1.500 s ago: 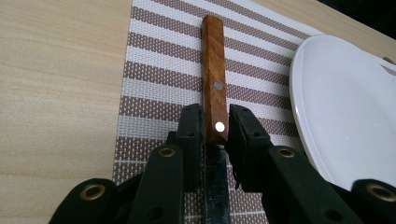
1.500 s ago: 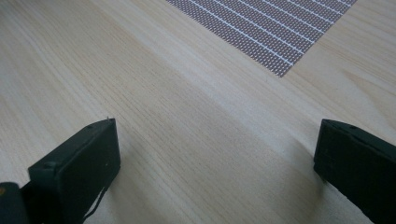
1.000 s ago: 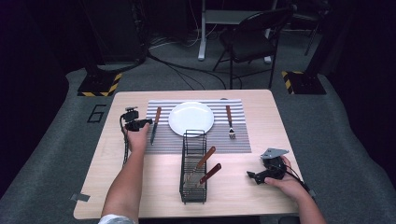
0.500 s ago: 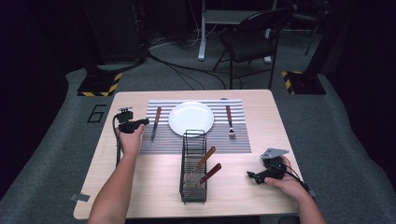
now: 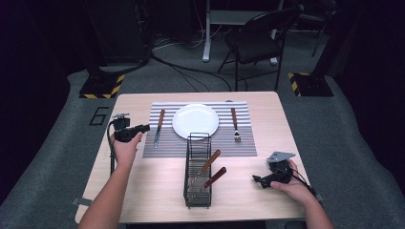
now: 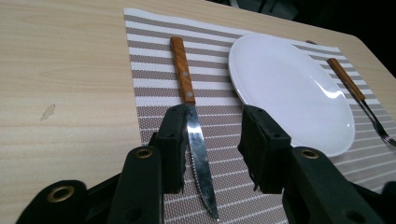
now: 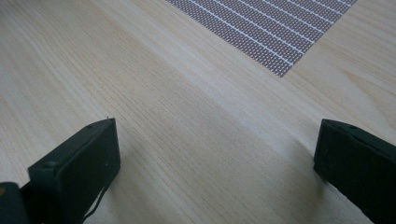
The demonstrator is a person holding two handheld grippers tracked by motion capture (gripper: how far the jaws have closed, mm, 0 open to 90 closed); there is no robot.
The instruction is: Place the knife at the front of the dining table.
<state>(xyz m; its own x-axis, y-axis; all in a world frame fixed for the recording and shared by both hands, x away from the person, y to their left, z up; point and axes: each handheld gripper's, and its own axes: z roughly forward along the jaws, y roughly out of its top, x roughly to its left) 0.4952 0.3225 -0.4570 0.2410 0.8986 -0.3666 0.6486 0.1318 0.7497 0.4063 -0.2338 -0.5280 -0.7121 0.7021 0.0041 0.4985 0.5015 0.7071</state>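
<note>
**Table setting: one knife laid left of the plate**

One wooden table carries one striped placemat, one black wire rack, one white plate, and cutlery with wooden handles. On the mat lie one steak knife and one fork; two more wooden-handled pieces lean in the rack, and what kind they are cannot be told. There are two grippers, one in each hand.

The steak knife lies flat on the mat just left of the plate, apart from it. Its long axis runs from the far edge of the table toward the person: handle at the far end, serrated blade and tip at the near end. In the left gripper view the blade lies on the mat below the gap between the jaws, close to the left one, untouched.

The left gripper hovers at the mat's left edge, pointing toward the knife; its jaws have just been opening and stand partly spread, holding nothing. The right gripper rests near the table's right front, jaws spread wide over bare wood.
</note>
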